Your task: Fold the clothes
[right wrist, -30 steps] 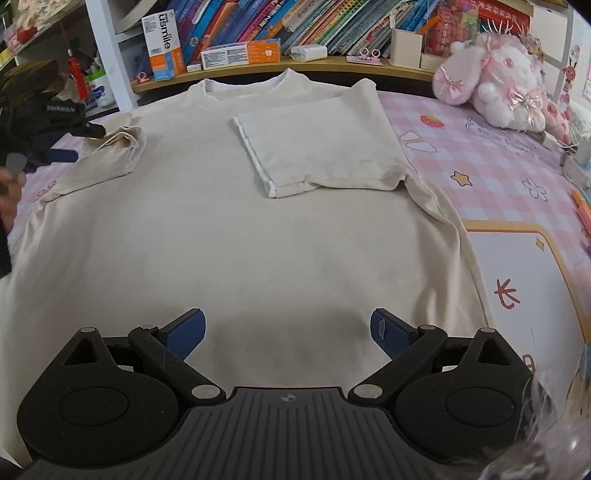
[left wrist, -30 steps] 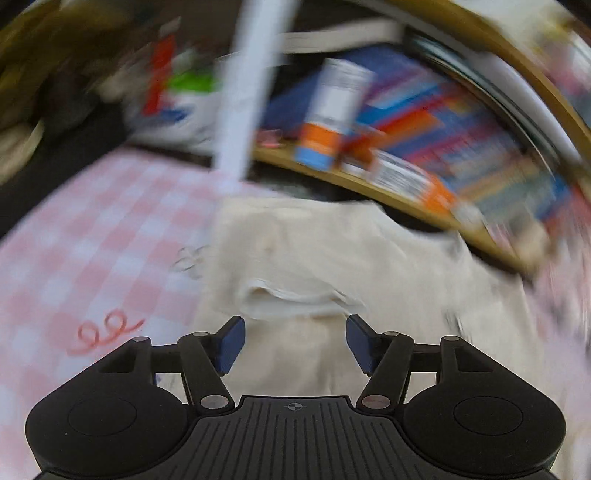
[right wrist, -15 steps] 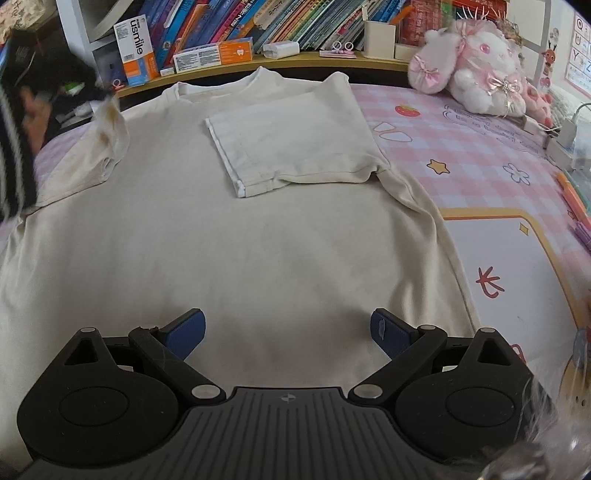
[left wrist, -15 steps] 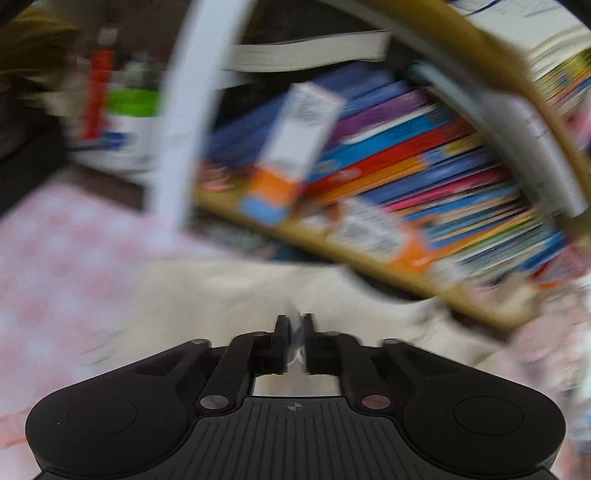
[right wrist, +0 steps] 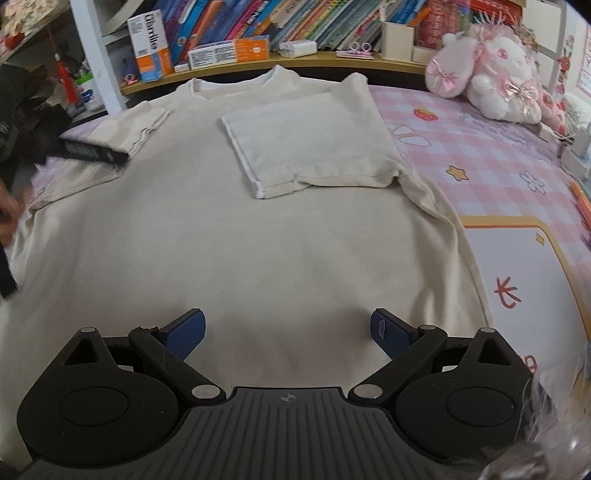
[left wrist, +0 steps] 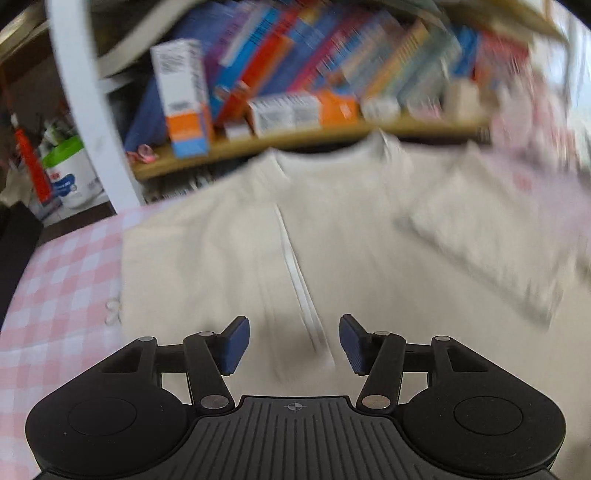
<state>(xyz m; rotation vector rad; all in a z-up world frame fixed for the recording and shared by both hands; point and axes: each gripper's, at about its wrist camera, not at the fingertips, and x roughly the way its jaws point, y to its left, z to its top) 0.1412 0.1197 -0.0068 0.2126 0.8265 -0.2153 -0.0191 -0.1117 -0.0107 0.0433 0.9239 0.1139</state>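
The right tool hovers with its jaws spread wide and nothing between them, just above the lower body of a cream T-shirt that lies flat on a pink checked surface, neck toward the shelf. The left tool hangs over the shirt's left sleeve; its jaws are closing, yet the blue pads stand apart and press on no cloth, with the sleeve's white hem line running beneath the gap. That sleeve is folded in over the shoulder area. Farther up, the right sleeve lies folded across the chest as a neat rectangle.

The left wrist view is smeared by motion, so the sleeve's edges are hard to make out; it probably lies flat. At the left border of the right view, part of the left tool and a hand are cut off.

Beyond the collar, a wooden shelf carries a row of books, 2 orange-and-white boxes, and a cream pen holder. A pink plush rabbit sits to the right.
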